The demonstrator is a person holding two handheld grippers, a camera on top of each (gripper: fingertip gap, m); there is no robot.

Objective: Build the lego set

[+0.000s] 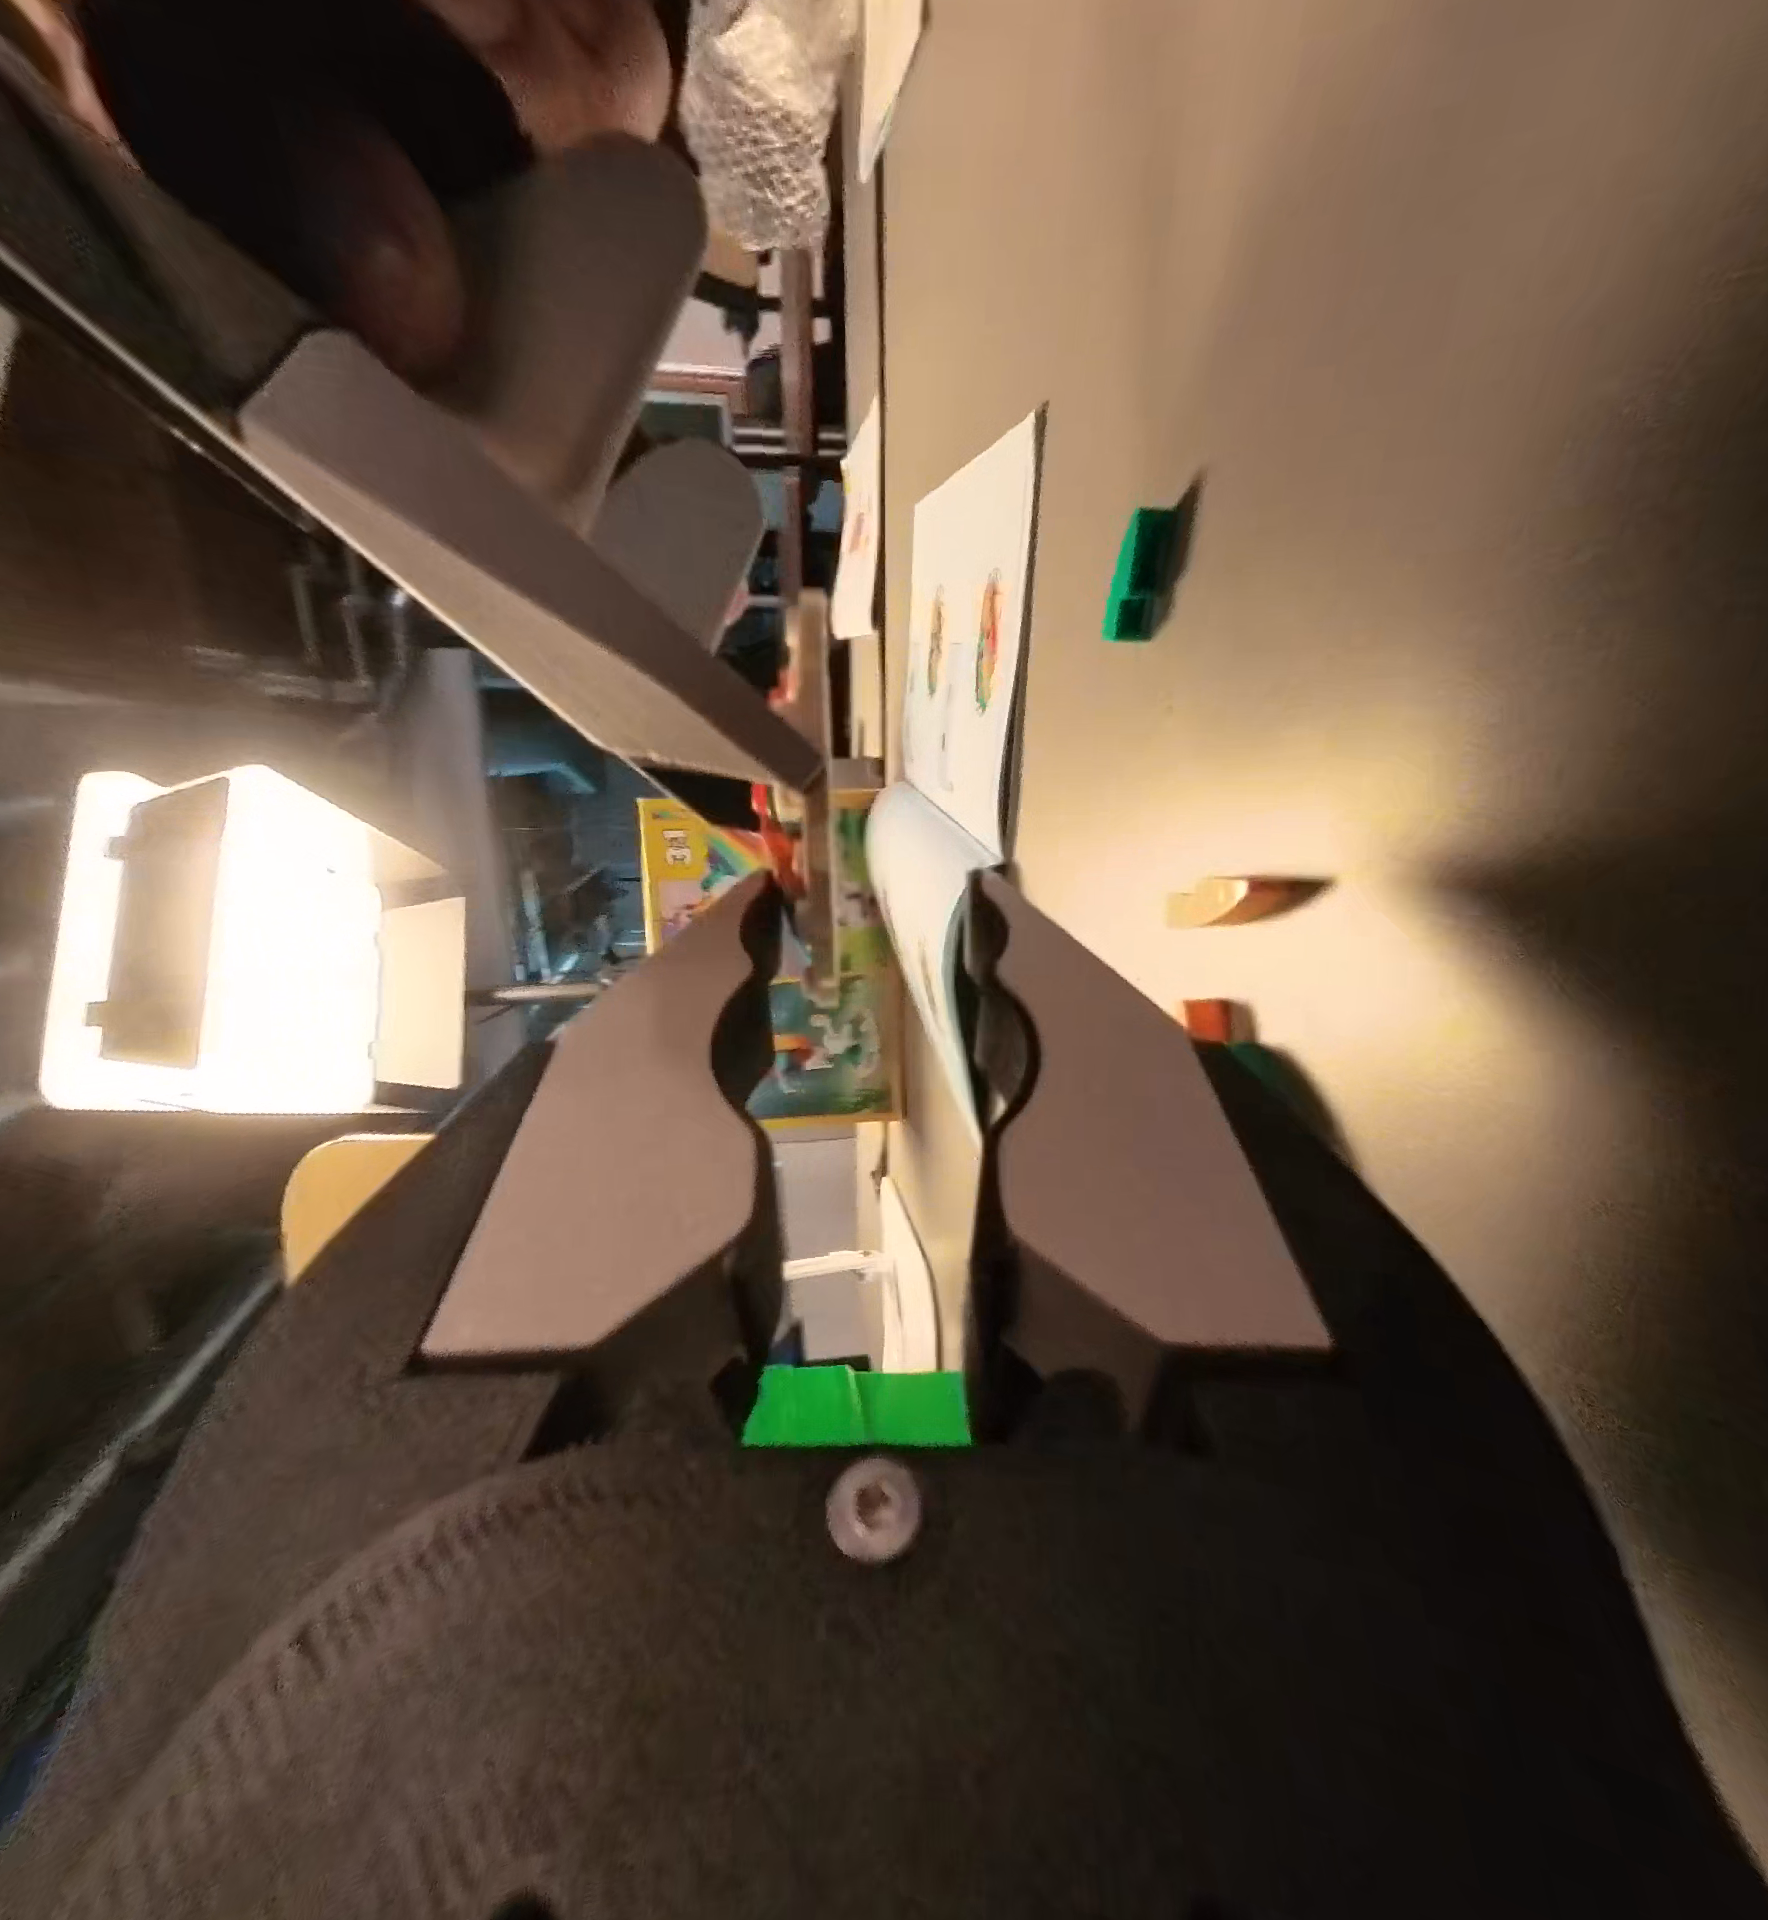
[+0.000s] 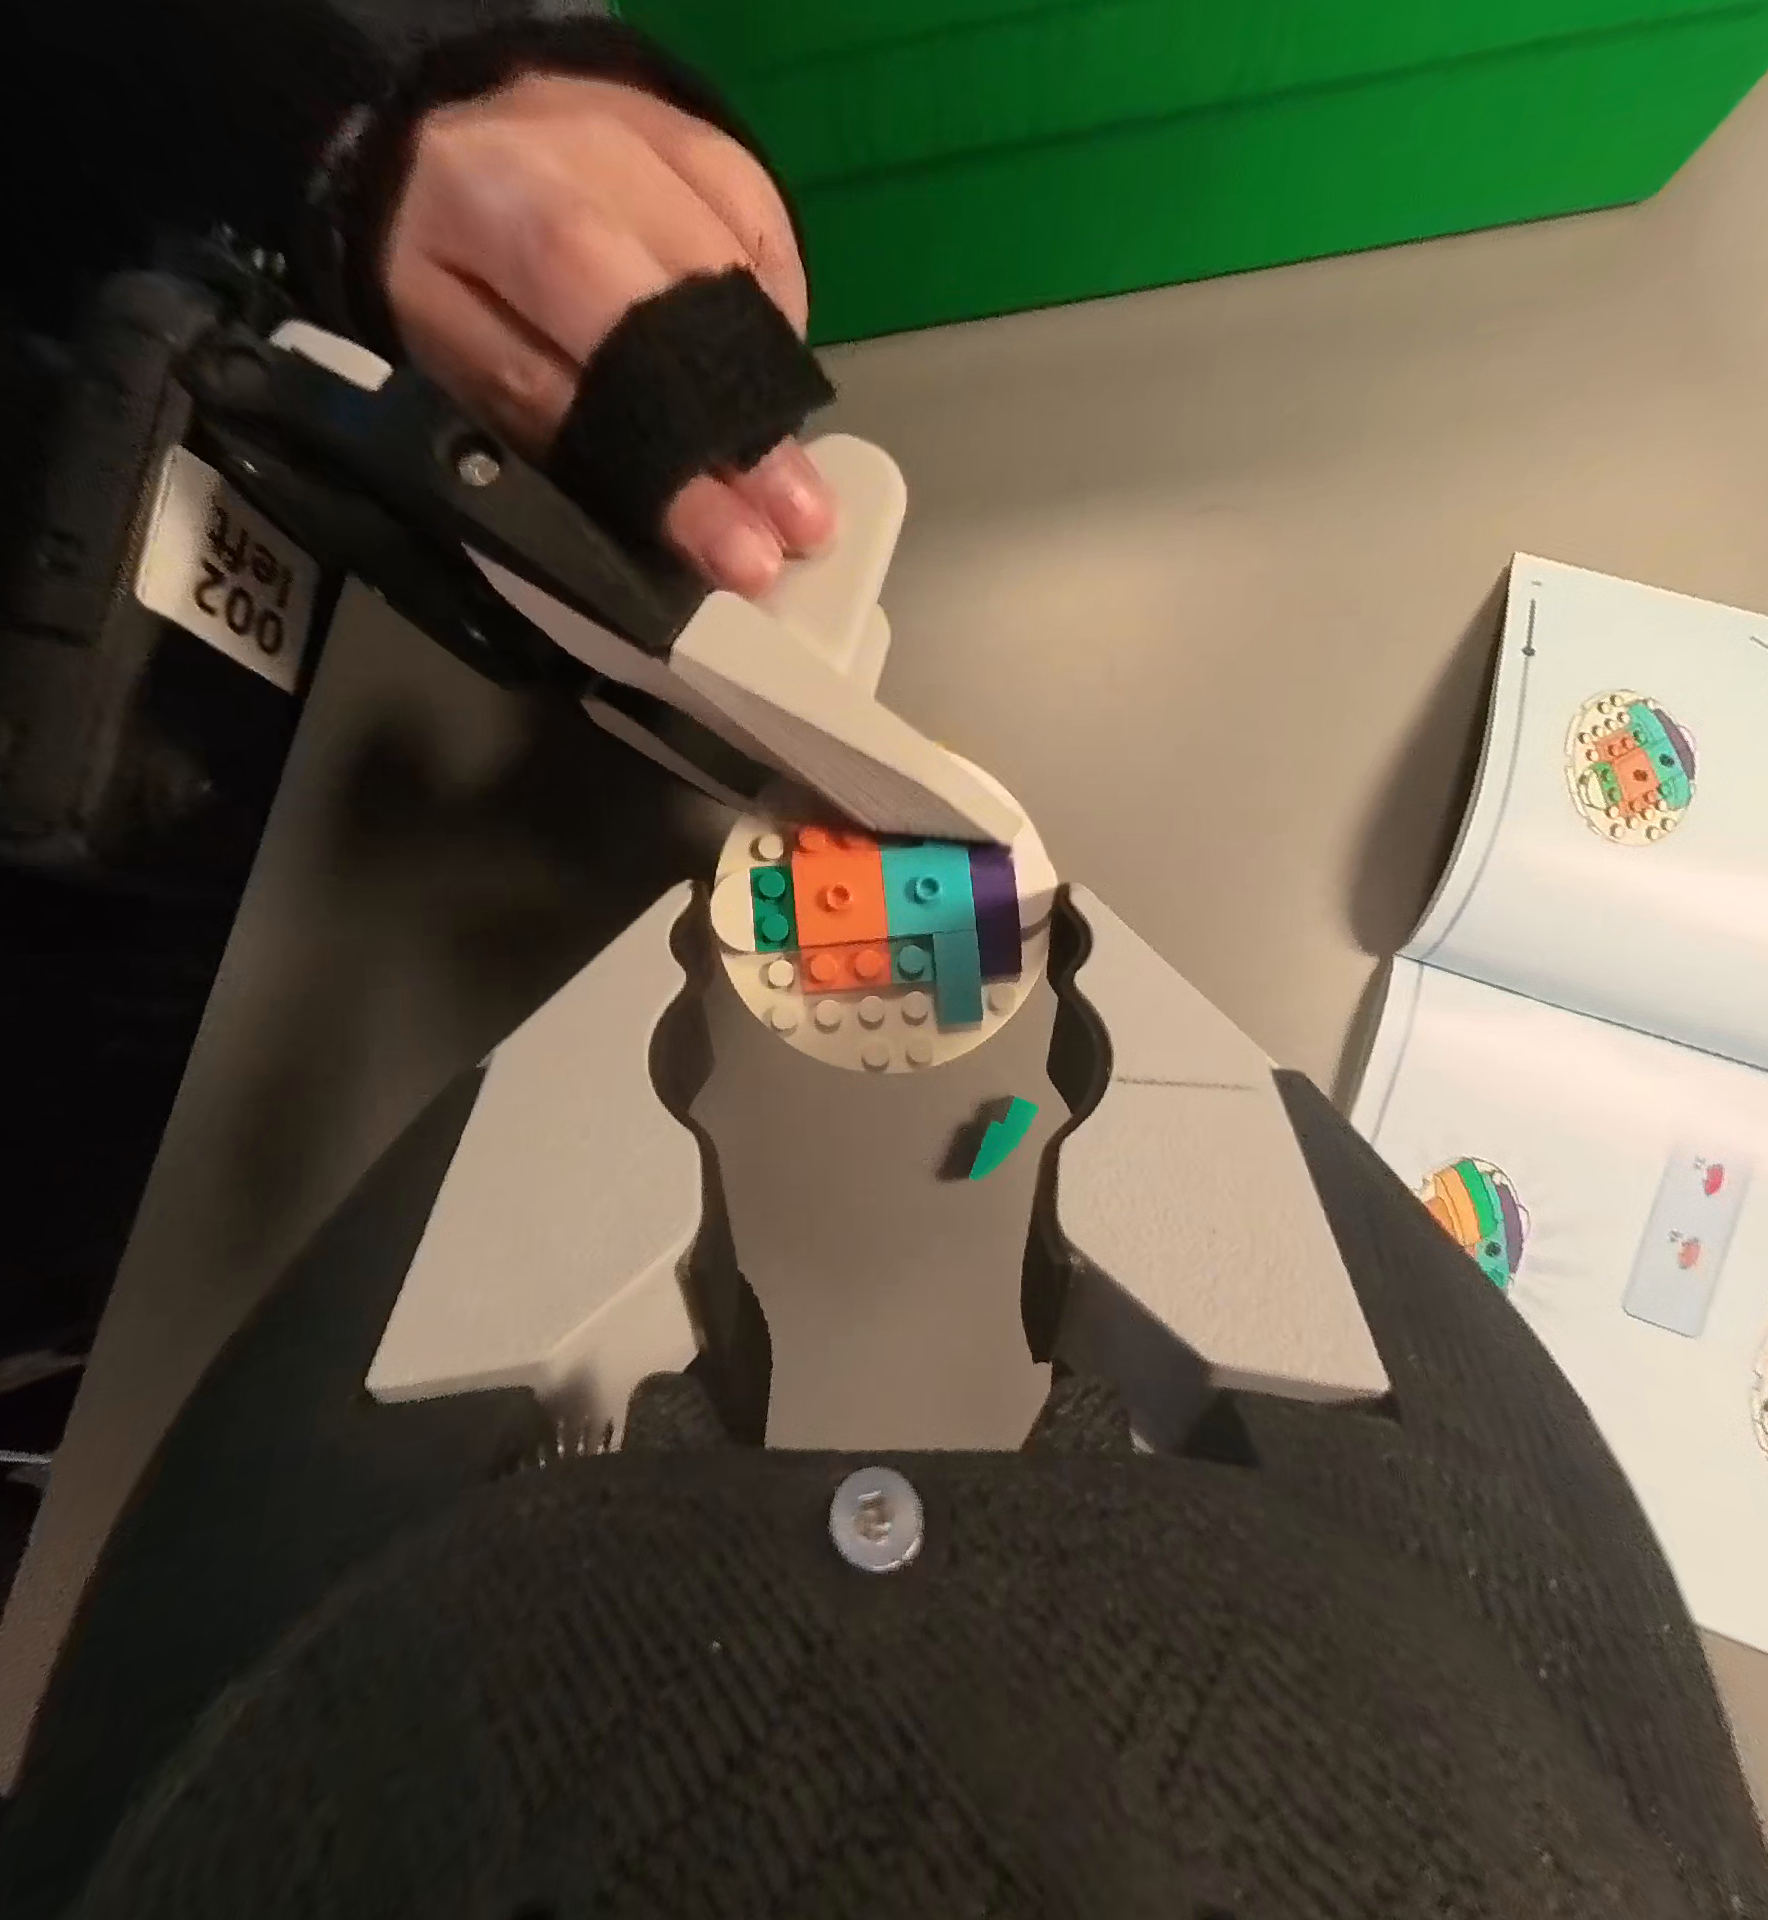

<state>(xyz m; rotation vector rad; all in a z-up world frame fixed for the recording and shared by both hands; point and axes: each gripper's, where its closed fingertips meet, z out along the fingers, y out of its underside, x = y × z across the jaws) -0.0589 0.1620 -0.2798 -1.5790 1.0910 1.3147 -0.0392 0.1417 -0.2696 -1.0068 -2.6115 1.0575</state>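
Note:
The round white plate [image 2: 885, 1039] lies on the grey table with orange, teal, green and purple bricks [image 2: 838, 899] on it. My right gripper [image 2: 880, 904] is open, with its tips on either side of the plate and close to its rim. My left gripper [image 2: 963, 821] reaches in from the upper left, its tips over the far edge of the build. In the left wrist view it [image 1: 875, 883] is turned sideways and open, with nothing between its fingers. A small teal piece [image 2: 999, 1138] lies loose between the right fingers.
An open instruction booklet [image 2: 1586, 935] lies at the right and a green box [image 2: 1171, 156] stands behind. In the left wrist view, loose green [image 1: 1150, 571], tan [image 1: 1244, 899] and orange [image 1: 1218, 1018] pieces lie on the table, with the set's box [image 1: 838, 1039] and a lamp [image 1: 215, 935] beyond. The small teal piece [image 2: 999, 1138] is about 6 cm from my left fingertips. It is also in sight in the left wrist view [image 1: 1128, 580].

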